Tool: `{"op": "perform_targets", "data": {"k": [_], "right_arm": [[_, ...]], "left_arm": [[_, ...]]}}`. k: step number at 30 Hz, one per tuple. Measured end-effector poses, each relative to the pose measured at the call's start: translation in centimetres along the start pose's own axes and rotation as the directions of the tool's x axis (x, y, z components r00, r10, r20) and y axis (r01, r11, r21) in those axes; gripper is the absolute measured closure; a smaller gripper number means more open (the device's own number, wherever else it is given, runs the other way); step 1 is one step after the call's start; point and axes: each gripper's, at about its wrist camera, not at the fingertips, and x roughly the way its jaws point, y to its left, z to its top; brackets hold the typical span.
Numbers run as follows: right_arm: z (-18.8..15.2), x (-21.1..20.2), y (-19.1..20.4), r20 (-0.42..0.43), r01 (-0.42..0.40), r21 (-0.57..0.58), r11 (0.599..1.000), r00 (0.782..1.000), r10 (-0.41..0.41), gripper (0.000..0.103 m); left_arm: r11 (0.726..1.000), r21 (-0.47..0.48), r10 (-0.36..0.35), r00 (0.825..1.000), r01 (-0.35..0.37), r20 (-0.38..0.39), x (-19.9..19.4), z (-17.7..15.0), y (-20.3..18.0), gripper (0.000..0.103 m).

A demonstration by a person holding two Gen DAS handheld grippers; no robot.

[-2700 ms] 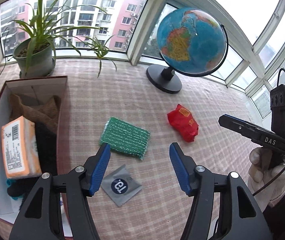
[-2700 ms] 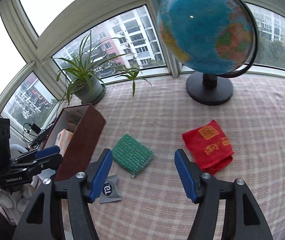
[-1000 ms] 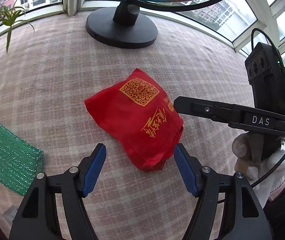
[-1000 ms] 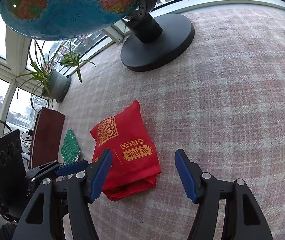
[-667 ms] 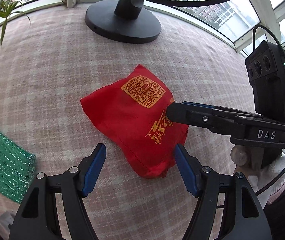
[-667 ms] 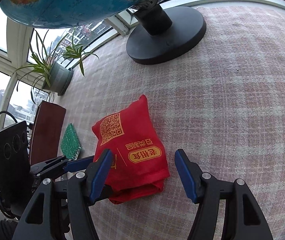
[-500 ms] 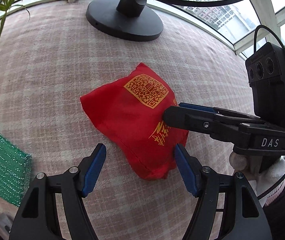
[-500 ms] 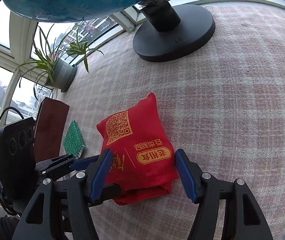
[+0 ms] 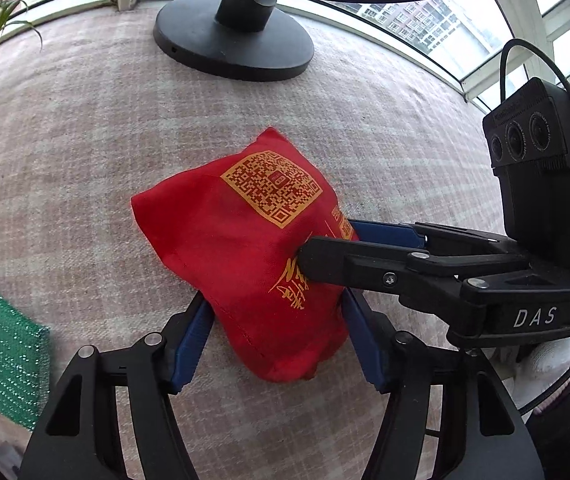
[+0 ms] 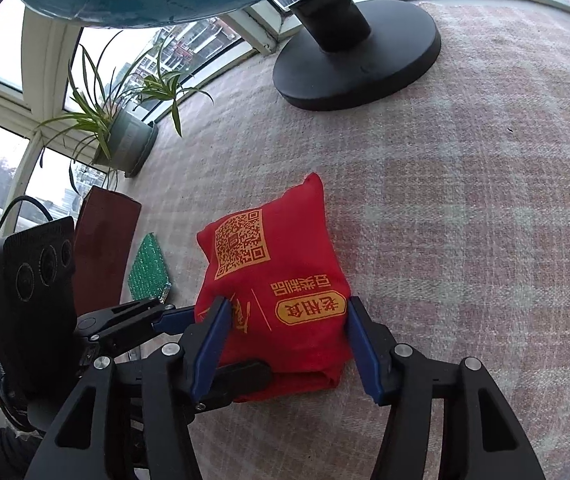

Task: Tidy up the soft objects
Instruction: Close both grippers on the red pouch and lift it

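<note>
Near the counter's (image 9: pixel 85 128) middle, before the one globe base (image 9: pixel 233 40): one red pouch (image 9: pixel 245 248), flanked on both sides at once. Left gripper (image 9: pixel 277 340) low and level, blue pads against the pouch's near end, closing on it. Right gripper (image 10: pixel 285 336) likewise low, coming in crosswise, pads pressed to the pouch's flanks; one finger (image 9: pixel 365 258) laid across the pouch top in the left view. Two grippers, both grasping the same pouch. Toward the left edge: one green sponge (image 10: pixel 149 268), one brown box (image 10: pixel 103 240), one potted plant (image 10: pixel 125 136).
</note>
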Motion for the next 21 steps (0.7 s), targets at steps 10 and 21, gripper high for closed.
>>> {"op": "perform_targets", "data": {"k": [10,21], "right_arm": [[-1.1,-1.1,1.1,0.036,-0.010,0.016,1.000,0.999,0.009,0.051],[-3.0,-4.3,4.6,0.106,-0.002,0.012,1.000,0.994,0.001,0.051]], "left_arm": [[0.999,0.047,0.020,0.999,-0.022,0.049,-2.0,-0.8,-1.1,0.040],[0.995,0.100,-0.015,0.994,0.003,0.112,-6.8,-2.6,-2.2,0.040]]}}
